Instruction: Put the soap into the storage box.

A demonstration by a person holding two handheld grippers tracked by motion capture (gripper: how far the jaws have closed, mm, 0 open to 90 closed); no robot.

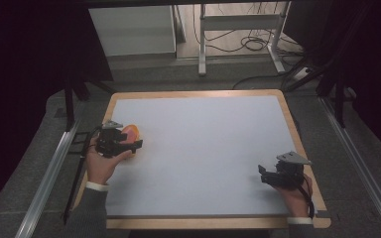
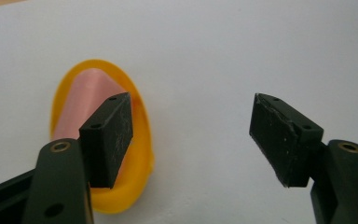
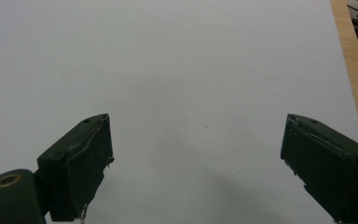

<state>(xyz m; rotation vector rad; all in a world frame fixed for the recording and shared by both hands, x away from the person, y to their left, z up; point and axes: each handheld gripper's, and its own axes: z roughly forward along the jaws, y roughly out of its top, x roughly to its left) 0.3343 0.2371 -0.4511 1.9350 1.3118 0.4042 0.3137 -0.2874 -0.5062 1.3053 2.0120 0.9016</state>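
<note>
One object on the white table surface: a small orange bowl with a pale pink piece lying inside, oval in outline, glossy rim. It sits near the table's left edge, just beside the left gripper. Left gripper jaws stand wide apart, holding nothing; the near jaw overlaps the bowl's right rim in the left gripper view, contact cannot be judged. In the high view the left gripper covers most of the bowl. Nature of the pink piece unclear. Right gripper rests low near the table's right front corner, jaws wide apart, nothing between them.
</note>
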